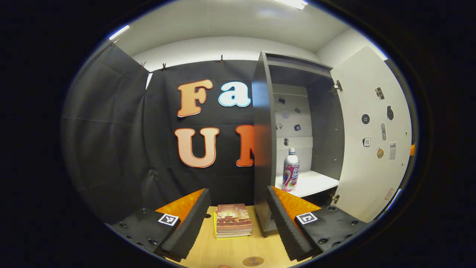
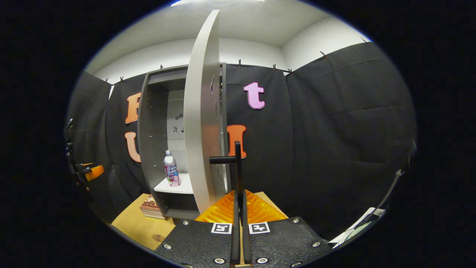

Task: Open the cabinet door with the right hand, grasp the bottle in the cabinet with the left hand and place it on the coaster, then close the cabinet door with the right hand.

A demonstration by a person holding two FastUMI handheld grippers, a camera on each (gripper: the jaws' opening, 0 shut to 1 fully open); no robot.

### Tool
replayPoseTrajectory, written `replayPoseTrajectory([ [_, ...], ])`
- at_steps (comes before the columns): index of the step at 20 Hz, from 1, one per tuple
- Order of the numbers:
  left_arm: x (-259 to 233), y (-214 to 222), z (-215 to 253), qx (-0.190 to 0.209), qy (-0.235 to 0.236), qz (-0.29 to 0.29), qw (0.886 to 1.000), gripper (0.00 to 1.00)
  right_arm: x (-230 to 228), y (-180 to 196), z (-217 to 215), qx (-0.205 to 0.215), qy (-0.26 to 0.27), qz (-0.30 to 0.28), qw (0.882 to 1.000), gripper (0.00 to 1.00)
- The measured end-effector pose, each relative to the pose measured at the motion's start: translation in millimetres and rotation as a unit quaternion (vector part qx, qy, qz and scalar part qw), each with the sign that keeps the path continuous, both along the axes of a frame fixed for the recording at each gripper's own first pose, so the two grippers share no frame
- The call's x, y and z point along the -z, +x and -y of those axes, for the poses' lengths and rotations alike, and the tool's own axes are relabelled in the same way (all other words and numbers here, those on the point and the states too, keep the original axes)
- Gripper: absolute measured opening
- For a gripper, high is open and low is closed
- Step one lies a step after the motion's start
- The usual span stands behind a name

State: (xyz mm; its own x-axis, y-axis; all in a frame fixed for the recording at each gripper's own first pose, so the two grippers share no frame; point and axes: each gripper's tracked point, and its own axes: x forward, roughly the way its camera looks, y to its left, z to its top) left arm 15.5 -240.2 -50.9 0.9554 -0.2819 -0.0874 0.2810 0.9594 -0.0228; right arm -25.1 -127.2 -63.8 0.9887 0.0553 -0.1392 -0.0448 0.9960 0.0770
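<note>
The grey cabinet (image 1: 262,123) stands open, its white door (image 1: 372,149) swung out to the right. On the white shelf inside stands a bottle (image 1: 290,169) with a pink and white label, upright. My left gripper (image 1: 238,193) is open, in front of the cabinet and well short of the bottle. A round brown coaster (image 1: 253,261) lies on the wooden table below it. In the right gripper view, my right gripper (image 2: 240,201) is shut on the black door handle (image 2: 237,167) at the edge of the door (image 2: 200,123). The bottle (image 2: 171,169) shows left of the door.
A stack of books (image 1: 233,220) lies on the table (image 1: 223,249) just left of the cabinet's base. The left gripper (image 2: 87,172) appears at the far left of the right gripper view. Black cloth hangs behind and to the sides.
</note>
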Motion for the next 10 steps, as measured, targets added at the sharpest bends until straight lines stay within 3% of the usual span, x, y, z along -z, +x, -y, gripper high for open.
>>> replayPoseTrajectory([
  [4,3,7,38,0.015,-0.005,-0.002,1.0,0.99,3,-1,22,0.014,-0.003,-0.005,1.0,0.03],
  [8,8,18,80,0.034,-0.007,-0.007,0.999,0.99,5,-13,26,0.002,0.014,-0.014,1.0,0.04],
  [10,11,25,100,0.04,-0.005,-0.007,0.999,0.97,8,-19,48,0.02,0.002,-0.016,1.0,0.04],
])
